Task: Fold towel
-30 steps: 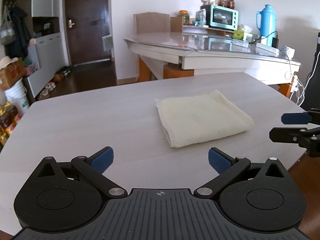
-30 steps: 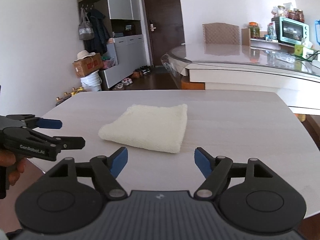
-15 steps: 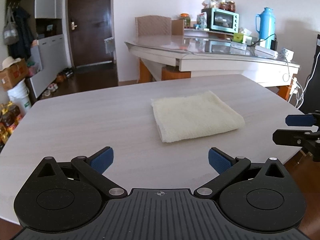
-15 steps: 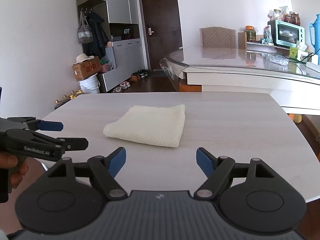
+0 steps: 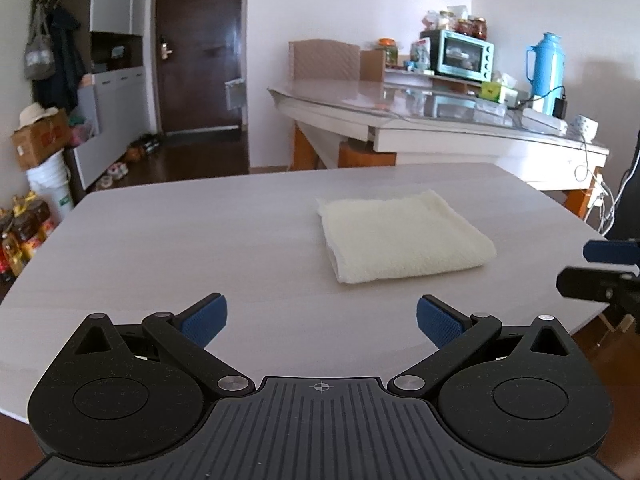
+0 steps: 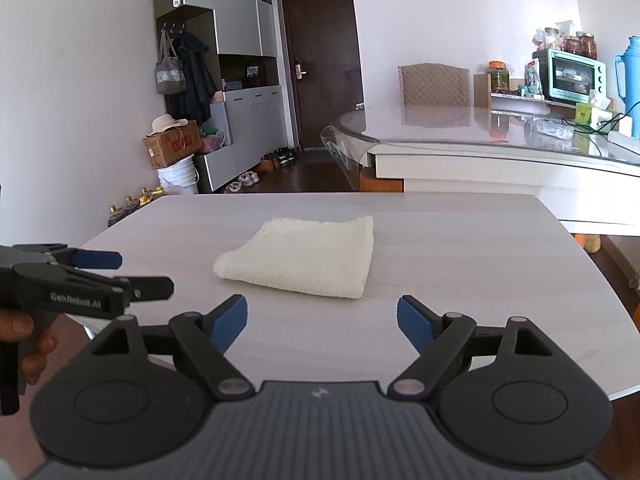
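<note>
White lettering reading "GenRobot.AI" is showing on the side of the black plastic left gripper [image 6: 120, 274] in the right wrist view. Red printing is showing on the brown cardboard box [image 6: 172, 148] beside the grey cabinet, but it is staying too small and blurred to read. No other text is coming through legibly.

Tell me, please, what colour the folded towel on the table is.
Pale cream; the towel shows best in the right wrist view.

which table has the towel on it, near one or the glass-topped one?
The near wooden table: the folded towel lies there. The glass-topped table behind holds an oven and flask.
</note>
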`<action>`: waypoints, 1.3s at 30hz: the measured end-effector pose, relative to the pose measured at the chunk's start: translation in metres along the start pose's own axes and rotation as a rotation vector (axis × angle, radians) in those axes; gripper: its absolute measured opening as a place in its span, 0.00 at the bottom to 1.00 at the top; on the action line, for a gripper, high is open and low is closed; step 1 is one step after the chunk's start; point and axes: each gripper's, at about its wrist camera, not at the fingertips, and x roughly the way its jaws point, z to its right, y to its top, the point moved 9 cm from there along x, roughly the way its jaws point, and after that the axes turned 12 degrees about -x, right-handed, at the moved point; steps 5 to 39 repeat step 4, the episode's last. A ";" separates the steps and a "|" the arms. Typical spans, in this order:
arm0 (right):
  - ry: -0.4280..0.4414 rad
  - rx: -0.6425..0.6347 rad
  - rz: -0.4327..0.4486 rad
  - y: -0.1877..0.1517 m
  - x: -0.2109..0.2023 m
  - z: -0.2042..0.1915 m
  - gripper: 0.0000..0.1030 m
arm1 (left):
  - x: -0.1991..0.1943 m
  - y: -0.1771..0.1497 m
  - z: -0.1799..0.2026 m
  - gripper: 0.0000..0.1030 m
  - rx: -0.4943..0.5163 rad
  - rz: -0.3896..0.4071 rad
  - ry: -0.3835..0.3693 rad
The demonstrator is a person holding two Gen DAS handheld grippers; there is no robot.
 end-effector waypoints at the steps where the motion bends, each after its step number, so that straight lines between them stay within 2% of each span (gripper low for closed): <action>1: -0.001 0.001 -0.002 -0.001 0.001 0.000 0.82 | 0.001 0.001 0.000 1.00 0.001 0.008 -0.002; 4: -0.004 0.006 -0.002 -0.001 0.002 0.001 0.82 | 0.000 0.004 0.000 1.00 -0.022 0.018 -0.026; 39: -0.004 0.006 -0.002 -0.001 0.002 0.001 0.82 | 0.000 0.004 0.000 1.00 -0.022 0.018 -0.026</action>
